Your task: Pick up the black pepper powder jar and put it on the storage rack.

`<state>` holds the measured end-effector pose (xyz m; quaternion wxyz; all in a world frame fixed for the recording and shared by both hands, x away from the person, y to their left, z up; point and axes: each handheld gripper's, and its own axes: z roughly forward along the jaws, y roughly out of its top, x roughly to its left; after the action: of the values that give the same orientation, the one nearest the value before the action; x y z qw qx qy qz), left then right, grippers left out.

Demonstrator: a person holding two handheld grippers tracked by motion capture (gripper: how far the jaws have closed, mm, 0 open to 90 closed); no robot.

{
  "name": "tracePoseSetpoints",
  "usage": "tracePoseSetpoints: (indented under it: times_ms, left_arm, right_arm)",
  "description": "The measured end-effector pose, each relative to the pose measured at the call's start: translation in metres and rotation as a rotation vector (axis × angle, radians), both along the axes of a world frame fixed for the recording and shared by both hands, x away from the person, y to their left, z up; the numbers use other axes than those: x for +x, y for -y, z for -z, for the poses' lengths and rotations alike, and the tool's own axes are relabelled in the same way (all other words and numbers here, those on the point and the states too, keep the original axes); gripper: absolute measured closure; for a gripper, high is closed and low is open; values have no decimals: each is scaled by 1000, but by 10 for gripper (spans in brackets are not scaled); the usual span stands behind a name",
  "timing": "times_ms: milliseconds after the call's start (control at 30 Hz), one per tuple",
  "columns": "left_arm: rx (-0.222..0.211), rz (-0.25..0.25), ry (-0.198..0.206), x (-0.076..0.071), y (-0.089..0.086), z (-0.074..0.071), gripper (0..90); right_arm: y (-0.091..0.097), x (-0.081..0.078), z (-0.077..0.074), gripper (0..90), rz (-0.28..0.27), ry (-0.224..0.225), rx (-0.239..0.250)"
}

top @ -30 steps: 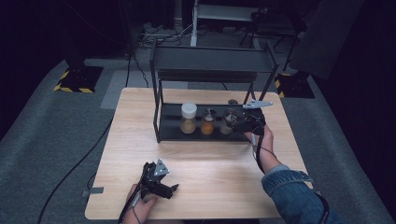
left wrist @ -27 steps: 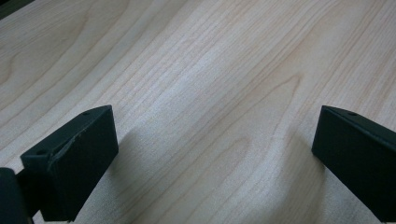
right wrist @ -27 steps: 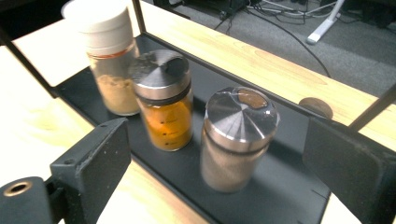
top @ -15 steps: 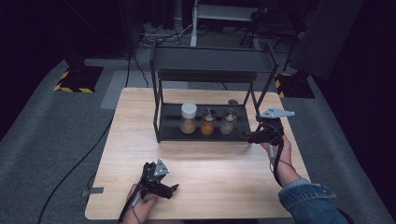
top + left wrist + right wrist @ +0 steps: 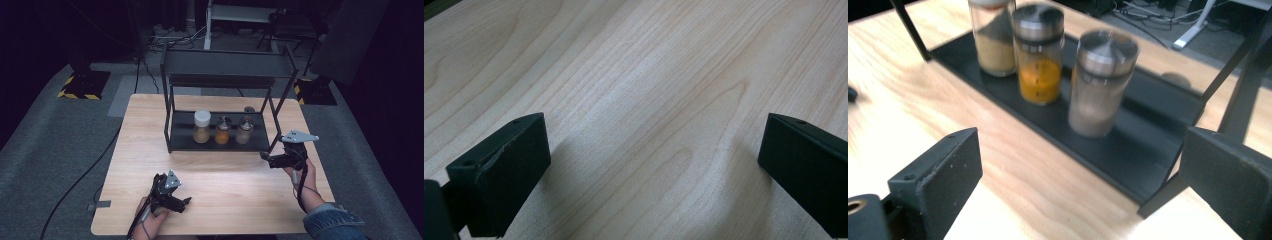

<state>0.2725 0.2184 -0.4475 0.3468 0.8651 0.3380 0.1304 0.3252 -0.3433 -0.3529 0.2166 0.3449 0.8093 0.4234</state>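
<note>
**Both grippers empty, three jars on rack's bottom shelf**

I'm seeing the left gripper [image 5: 186, 201] sitting low at the near edge of the wooden table [image 5: 150, 135], jaws spread wide w/ bare wood grain between them in the left gripper view. The right gripper [image 5: 264, 156] is hovering near the rack's [image 5: 227, 75] near-right leg, jaws also spread wide & gripping nothing.

On the rack's black bottom shelf [image 5: 182, 142] I'm looking at three jars standing upright in a row: a white-lidded jar [image 5: 201, 126] of tan powder at left, an orange-filled jar [image 5: 222, 130] w/ metal cap in the middle, a pale-filled jar [image 5: 244, 130] w/ metal cap at right. In the right gripper view they're sitting just beside each other; can't tell if touching. The right gripper is facing them from the near-right, apart from the shelf.
</note>
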Motion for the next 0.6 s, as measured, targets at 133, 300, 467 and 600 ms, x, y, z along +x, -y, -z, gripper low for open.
tracePoseSetpoints:
  times_ms: [133, 300, 467, 600]
  left_arm:
    - [0, 0, 0, 0, 0, 0, 0]
    - [0, 0, 0, 0, 0, 0, 0]
    - [0, 0, 0, 0, 0, 0, 0]
    - [0, 0, 0, 0, 0, 0, 0]
  right_arm:
    - [2, -1, 14, 32, 2, -22, -10]
    - [4, -2, 30, 32, 14, -51, -24]
    - [4, -4, 46, 31, 21, -78, -39]
    - [4, -5, 57, 31, 24, -98, -50]
